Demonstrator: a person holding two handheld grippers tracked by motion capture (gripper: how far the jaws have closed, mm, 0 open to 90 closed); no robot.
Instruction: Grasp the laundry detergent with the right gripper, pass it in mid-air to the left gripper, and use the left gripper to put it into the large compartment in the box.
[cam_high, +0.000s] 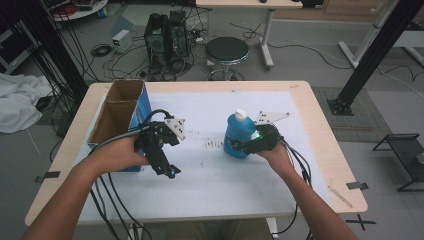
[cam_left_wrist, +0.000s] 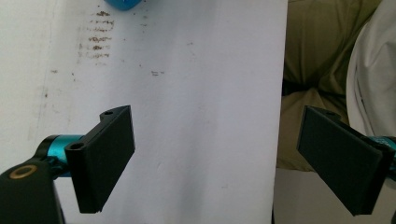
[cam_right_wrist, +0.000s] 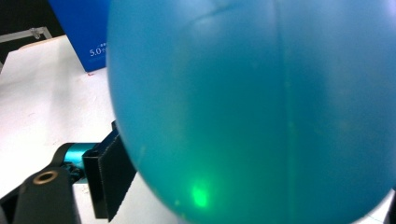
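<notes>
Surface: white mat (cam_high: 200, 170) on a pale wooden table (cam_high: 327, 150), with dark smudges (cam_high: 214, 144) mid-mat.
Left gripper: left gripper (cam_left_wrist: 215, 158) hangs over bare mat near the person's edge, jaws spread wide with nothing between them.
Right gripper: right gripper (cam_high: 248, 146) sits at the lower side of the blue bottle (cam_high: 238, 134); in the right gripper view one jaw lies against the bottle's wall, so it looks closed on it, lightly or firmly I cannot say.
Bottle place: right of centre on the mat, standing, white cap (cam_high: 241, 114) up.
Key relation: bottle's long axis is upright, jaws meet it level from the right; right hand far nearer than left.
Farther off: open cardboard box (cam_high: 120, 112) with blue side, left rear.
Hidden: second right jaw is cut off behind the bottle; bottle's base contact with mat unclear.
</notes>
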